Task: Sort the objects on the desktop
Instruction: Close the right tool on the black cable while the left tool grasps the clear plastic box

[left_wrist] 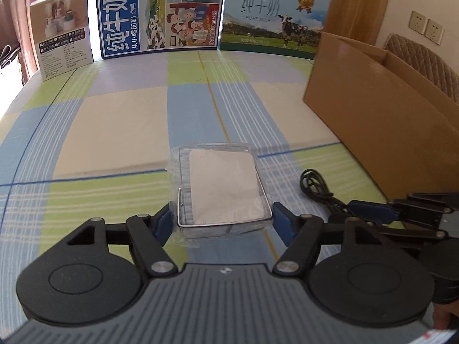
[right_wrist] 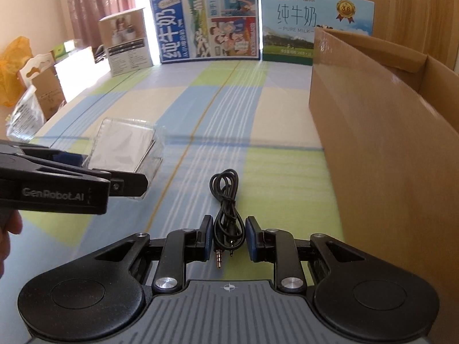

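Note:
A clear plastic box (left_wrist: 222, 183) with a white pad inside lies along my left gripper (left_wrist: 221, 223). Both blue pads touch the sides of its near end, so the gripper is shut on it. From the right wrist view, the same box (right_wrist: 126, 149) looks tilted, with the left gripper (right_wrist: 100, 169) reaching in from the left. A coiled black audio cable (right_wrist: 226, 197) runs between the pads of my right gripper (right_wrist: 229, 239), which is shut on it, and its two plugs stick out toward the camera. The cable (left_wrist: 315, 186) and right gripper (left_wrist: 352, 207) also show at the right of the left wrist view.
An open cardboard box (right_wrist: 373, 143) stands at the right on the checked tablecloth (right_wrist: 229, 109). Two milk cartons (left_wrist: 160, 11) (left_wrist: 272, 17) and a small white product box (left_wrist: 63, 31) stand along the far edge. Bags and clutter (right_wrist: 28, 86) lie beyond the table's left side.

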Motion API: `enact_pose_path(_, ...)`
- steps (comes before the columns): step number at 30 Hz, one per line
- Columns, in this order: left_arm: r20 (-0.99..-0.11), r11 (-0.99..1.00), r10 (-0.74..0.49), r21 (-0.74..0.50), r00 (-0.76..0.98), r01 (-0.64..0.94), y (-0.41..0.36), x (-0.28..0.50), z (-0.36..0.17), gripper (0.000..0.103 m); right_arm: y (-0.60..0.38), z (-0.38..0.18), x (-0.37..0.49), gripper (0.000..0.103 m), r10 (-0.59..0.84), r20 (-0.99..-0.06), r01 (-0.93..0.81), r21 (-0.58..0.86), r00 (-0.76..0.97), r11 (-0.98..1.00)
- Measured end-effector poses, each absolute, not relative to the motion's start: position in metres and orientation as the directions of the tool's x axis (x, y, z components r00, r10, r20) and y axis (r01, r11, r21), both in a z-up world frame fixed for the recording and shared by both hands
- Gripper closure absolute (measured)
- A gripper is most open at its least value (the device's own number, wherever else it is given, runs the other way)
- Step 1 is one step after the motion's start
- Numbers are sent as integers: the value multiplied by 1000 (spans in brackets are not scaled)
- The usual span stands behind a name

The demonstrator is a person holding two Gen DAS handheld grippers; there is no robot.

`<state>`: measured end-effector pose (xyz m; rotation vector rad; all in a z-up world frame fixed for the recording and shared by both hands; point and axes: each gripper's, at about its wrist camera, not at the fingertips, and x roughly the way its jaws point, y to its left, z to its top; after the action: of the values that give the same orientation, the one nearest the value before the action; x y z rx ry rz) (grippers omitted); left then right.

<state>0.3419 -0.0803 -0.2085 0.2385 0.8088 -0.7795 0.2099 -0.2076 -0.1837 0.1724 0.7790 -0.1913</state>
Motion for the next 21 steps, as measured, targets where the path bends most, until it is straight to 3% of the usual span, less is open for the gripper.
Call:
enact_pose_path(14,-747,688,-516,-70,420,722,-39,243,-221,35,-180,-179,142,81,-133,-720,270,78,681,960)
enact_pose_path(16,-739,690,-516,-59,434,721,-37,238,-222,33,-179,-179,142,75,-139,-712,260,64,688,963)
enact_pose_path(18,-729,695,-514,-45,452,718,-37,236,-222,26,-179,-179,143,58,-142,-698,251,56,702,966)
enact_pose_path(21,-710,699,-525,-45,469,714,-36,235,-220,25,-180,-181,145,56,-140,-695,244,52,706,968)
